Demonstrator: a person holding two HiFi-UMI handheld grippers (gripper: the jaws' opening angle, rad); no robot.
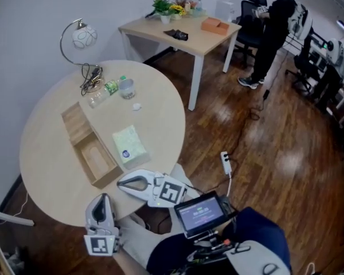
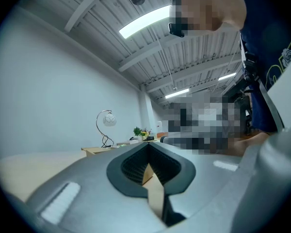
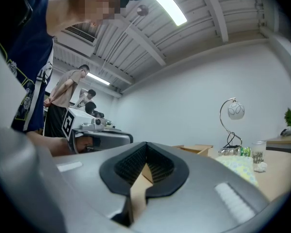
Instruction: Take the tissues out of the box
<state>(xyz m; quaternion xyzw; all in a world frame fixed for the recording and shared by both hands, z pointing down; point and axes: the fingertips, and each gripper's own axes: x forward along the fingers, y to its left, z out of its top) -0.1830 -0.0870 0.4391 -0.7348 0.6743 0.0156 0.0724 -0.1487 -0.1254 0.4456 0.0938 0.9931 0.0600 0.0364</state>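
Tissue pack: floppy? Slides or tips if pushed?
Tissue pack looks soft-wrapped: probably light, likely to dent or sag when pinched. It lies flat on the table, so a push should slide it, not tip it.

The round pale table (image 1: 46,159) at centre left has a smooth, matt top of light wood look. The open oblong box (image 1: 75,126) on it is bare light wood, unvarnished, with faint grain. The pale green tissue pack (image 1: 130,145) beside it wears a soft wrap with a slight sheen. At upper left, the arched lamp (image 1: 74,39) has a shiny chrome stem and a white, glassy shade. The dark plank floor (image 1: 275,153) at right is glossy wood with bright glare. The left gripper (image 2: 148,145) and the right gripper (image 3: 145,145) have matt grey plastic shells. Their fingers (image 3: 131,164) carry black ribbed pads that look rubbery.
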